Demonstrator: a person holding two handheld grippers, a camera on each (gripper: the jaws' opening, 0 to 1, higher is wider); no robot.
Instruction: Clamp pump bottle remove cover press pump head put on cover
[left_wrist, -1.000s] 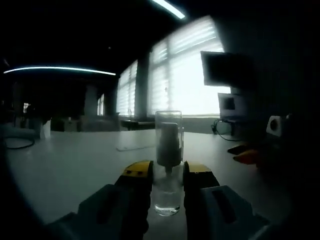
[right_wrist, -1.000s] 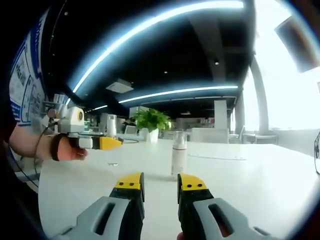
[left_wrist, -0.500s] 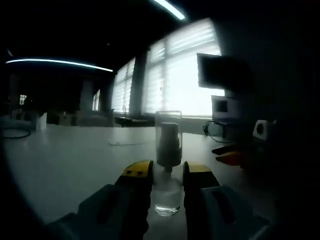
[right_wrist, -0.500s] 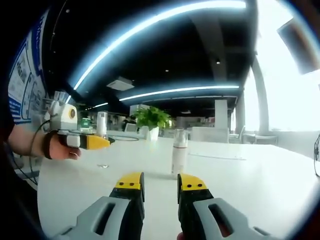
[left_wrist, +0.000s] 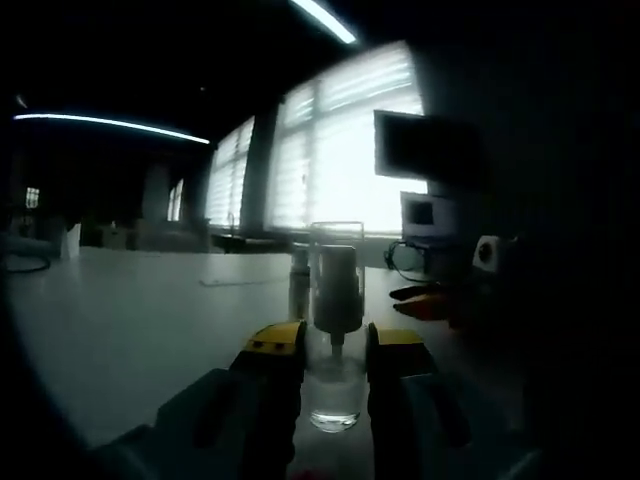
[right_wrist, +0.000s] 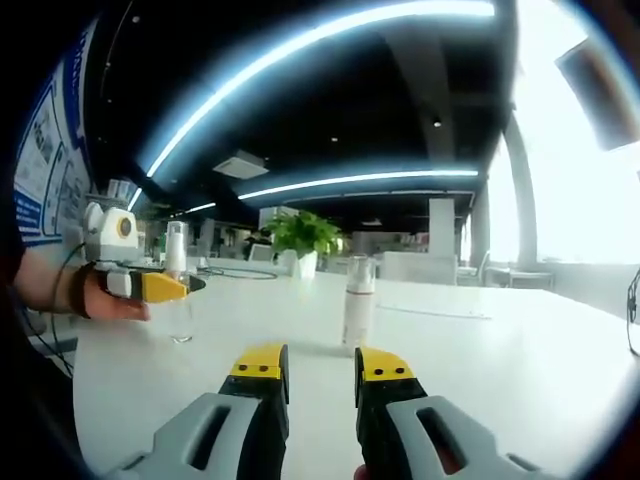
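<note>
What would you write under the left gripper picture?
Left gripper clamps a clear pump bottle, cover on, above a table.

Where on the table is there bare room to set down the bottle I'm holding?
Bare table spreads right of the standing white bottle, and between it and the left gripper holding the clear pump bottle. More crowded: the cables and red-handled tool by the window.

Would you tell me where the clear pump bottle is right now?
The clear pump bottle sits clamped between the left gripper jaws; in the right gripper view it's far left.
</note>
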